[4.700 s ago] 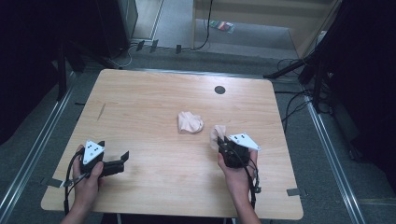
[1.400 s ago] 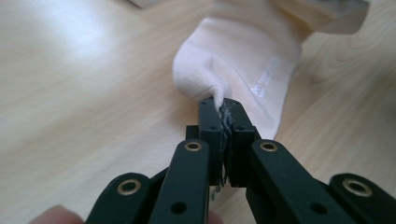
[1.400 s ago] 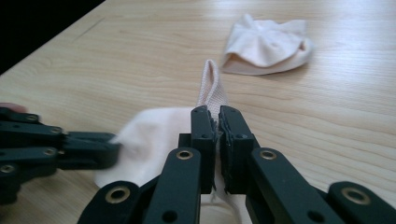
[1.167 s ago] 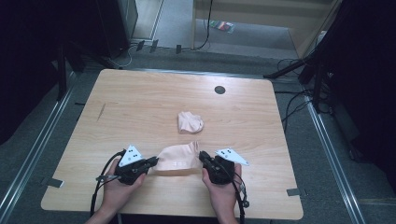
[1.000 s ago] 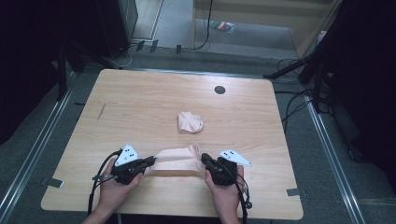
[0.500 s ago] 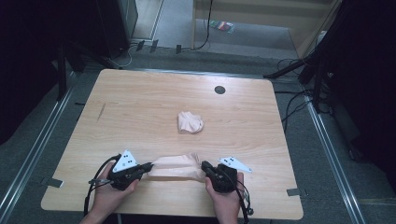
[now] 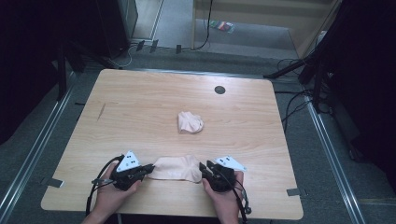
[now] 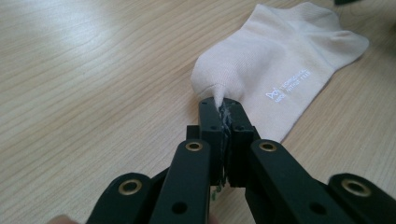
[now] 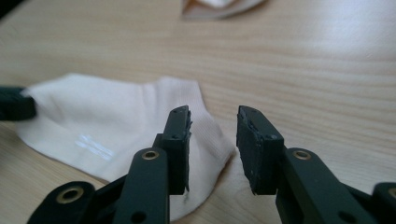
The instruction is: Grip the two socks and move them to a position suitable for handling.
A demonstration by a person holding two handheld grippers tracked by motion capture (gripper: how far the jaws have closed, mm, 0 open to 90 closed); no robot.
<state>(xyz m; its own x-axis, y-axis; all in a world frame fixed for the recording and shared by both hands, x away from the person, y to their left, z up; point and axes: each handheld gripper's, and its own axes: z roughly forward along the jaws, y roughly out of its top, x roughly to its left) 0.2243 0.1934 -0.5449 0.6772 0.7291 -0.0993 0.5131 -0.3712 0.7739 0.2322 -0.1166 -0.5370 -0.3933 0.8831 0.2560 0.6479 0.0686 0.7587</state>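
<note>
My left gripper is clamped tight on one tip of the pale sock, a pinch of fabric bunched between my closed jaws. The sock lies flat on the desk, close to the near edge and about midway between the two near corners, stretched between my two hands. In the left gripper view its printed white logo faces up and the cloth spreads away from my jaws toward the far end.

My right gripper sits at the sock's other end. Its jaws have just been opening and now stand apart with a clear gap; one jaw hovers over the rounded end of the sock, the other over bare wood beside it, and nothing is pressed between the pads. In the high view my left gripper touches the sock's left end and my right gripper is just at its right end.

A second sock, crumpled into a small heap, rests near the middle of the desk, well apart from the flat one. A dark round hole sits close to the far edge.
</note>
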